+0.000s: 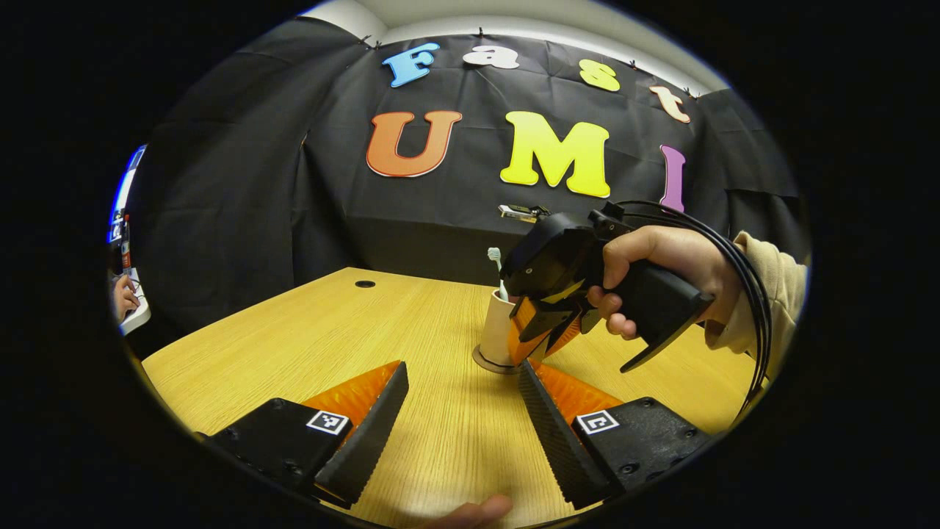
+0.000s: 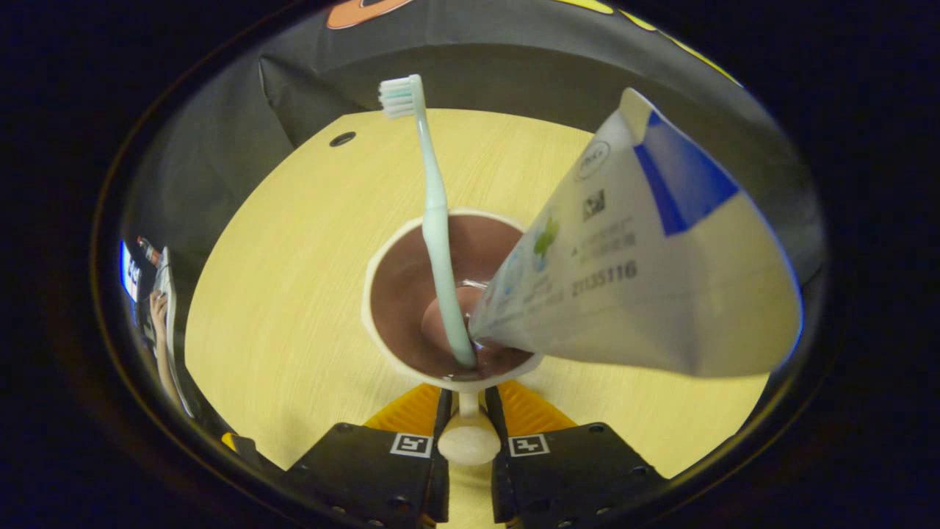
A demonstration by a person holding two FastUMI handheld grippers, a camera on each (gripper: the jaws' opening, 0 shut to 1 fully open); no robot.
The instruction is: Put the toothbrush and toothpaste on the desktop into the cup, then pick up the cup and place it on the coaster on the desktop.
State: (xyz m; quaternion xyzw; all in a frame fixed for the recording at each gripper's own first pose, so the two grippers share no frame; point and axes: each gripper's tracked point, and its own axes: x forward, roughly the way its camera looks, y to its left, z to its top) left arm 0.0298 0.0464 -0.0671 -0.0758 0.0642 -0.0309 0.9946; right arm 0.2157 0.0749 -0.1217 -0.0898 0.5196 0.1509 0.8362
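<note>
Right gripper [image 2: 468, 411] clamps the cup [image 2: 400, 294] handle; left gripper [image 1: 463, 411] gapes, idle. I keep it level onto the coaster [image 1: 486, 361].

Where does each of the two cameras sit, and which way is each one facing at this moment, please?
Left gripper view: rides the left claw, low over the desk, facing the cup and booth wall; its open fingers show, plus the hand holding the right claw.
Right gripper view: rides the right claw, looking down into the cup; its fingers clamp the cup's handle.
Shared: cup, toothbrush, desk.
</note>
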